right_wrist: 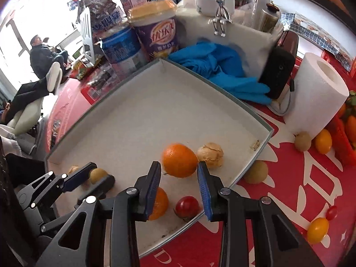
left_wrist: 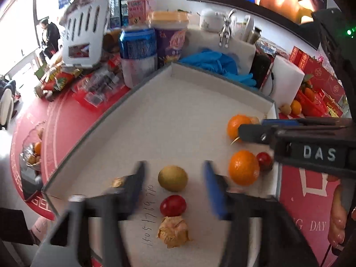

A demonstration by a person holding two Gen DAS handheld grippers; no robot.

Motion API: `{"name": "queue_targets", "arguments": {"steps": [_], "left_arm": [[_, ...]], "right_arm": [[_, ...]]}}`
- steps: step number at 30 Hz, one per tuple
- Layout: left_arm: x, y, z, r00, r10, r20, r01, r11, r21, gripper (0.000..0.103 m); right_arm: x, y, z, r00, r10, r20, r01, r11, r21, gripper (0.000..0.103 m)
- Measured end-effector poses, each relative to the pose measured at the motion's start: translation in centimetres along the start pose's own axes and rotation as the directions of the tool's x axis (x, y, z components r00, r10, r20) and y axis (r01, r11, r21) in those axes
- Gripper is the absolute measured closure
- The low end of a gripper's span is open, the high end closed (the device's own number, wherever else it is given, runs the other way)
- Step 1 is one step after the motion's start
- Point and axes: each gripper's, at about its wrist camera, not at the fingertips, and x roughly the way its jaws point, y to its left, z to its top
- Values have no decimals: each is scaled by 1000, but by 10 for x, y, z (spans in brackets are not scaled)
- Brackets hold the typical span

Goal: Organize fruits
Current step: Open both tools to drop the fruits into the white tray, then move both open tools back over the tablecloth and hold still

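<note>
The left tool (left_wrist: 172,184) hangs over the shallow white tray (left_wrist: 155,102) with its fingers spread wide. Between them, touching neither pad, sits a yellow-green fruit (left_wrist: 172,178). Just nearer the camera lie a red cherry tomato (left_wrist: 173,205) and a papery husked fruit (left_wrist: 173,234), the three in a row on the tray floor.

The right tool (right_wrist: 179,175) stands partly open at the tray's near right corner. An orange (right_wrist: 179,160) lies just past its fingertips, not pinched. A second orange (right_wrist: 159,203) sits under its left finger, a tomato (right_wrist: 187,205) lies between the fingers lower down, and a pale husked fruit (right_wrist: 211,154) rests against the first orange.

Out on the red counter (right_wrist: 289,189), more small fruit lies loose beside a paper roll (right_wrist: 318,93). Blue gloves (right_wrist: 220,71) are heaped behind the tray.
</note>
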Motion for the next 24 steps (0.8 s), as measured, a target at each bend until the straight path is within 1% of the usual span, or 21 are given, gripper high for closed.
{"name": "queue_targets", "arguments": {"steps": [1,2,3,5,7,8,9,10,13,17,20,22,24], "left_arm": [[-5,0,1,1000,12,21,-12,1000,-3,19],[-9,0,2,999,22,38,-22,1000,-3,19],[-13,-1,2,999,26,46,-26,1000,3,19],[-17,-4,3,999,27,42,-27,999,18,18],[-19,-9,5,999,31,41,-32,999,25,18],[-21,-11,5,999,31,42,-32,999,29,18],[-22,-13,5,999,29,42,-30,999,31,18],[-23,-17,6,999,25,40,-27,999,36,18],[-27,-30,6,1000,11,28,-12,998,61,18],[-32,-54,5,1000,-21,16,19,994,103,18],[-37,-79,1,998,-70,-2,70,987,147,18],[-38,-98,-5,994,-105,-17,106,978,179,17],[-37,-119,-14,991,-128,-36,133,967,216,17]], "right_arm": [[-1,0,0,1000,2,3,-2,1000,4,37],[-6,0,1,1000,-3,19,3,1000,6,21],[-10,-1,0,999,-9,37,9,1000,6,17],[-19,-1,-1,998,-19,66,19,1000,0,17],[-28,-3,-2,997,-19,73,18,1000,6,17],[-29,-5,-2,997,-17,74,16,1000,11,11],[-33,-8,-3,997,-13,76,11,1000,21,2],[-35,-11,-4,997,-10,81,8,999,31,0],[-47,-23,-11,993,-17,119,9,998,69,0],[-65,-50,-28,989,-51,140,30,989,146,0],[-80,-78,-47,985,-72,156,35,973,227,0],[-90,-99,-65,982,-99,160,51,958,281,0],[-98,-122,-86,977,-144,157,82,934,347,0]]}}
